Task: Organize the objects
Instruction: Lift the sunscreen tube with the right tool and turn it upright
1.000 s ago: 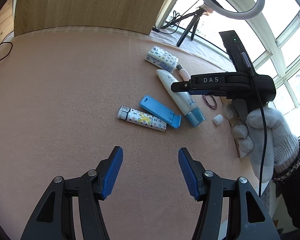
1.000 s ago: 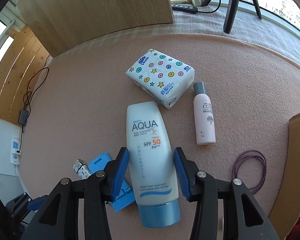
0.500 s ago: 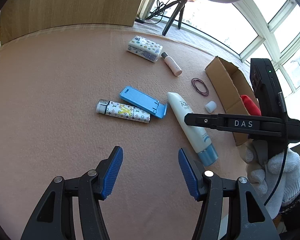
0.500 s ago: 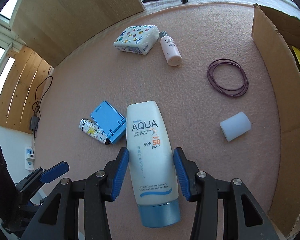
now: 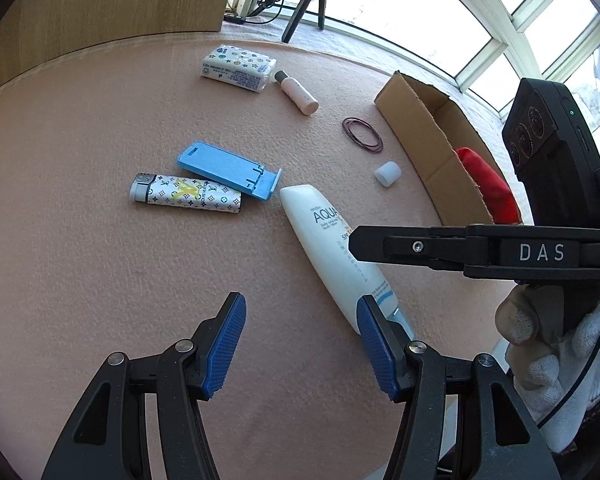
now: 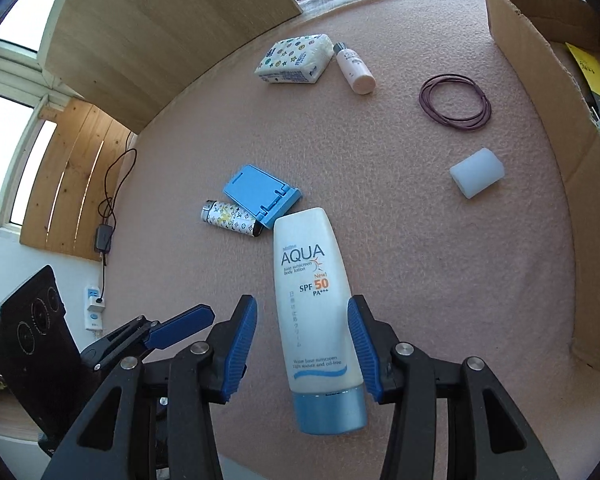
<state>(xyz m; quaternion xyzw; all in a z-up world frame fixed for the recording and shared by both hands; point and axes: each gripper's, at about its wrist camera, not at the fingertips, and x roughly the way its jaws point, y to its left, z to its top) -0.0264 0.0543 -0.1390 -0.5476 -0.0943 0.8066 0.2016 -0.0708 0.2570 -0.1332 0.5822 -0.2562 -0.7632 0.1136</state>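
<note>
A pinkish felt-like cloth (image 5: 80, 128) covered the whole work surface, its far edge curving under the fisheye lens. Behind it stood a light wooden panel (image 6: 172, 28) with a fine grain. To the left hung a slatted wooden board (image 6: 72, 176), with a black cable (image 6: 116, 184) trailing down to a small adapter. Below that, a white power strip (image 6: 93, 304) sat against a pale wall. A bay of white-framed windows (image 5: 512, 28) let in strong daylight on the right. The black legs of a tripod (image 5: 304, 4) stood on the sill beside tangled cords.
</note>
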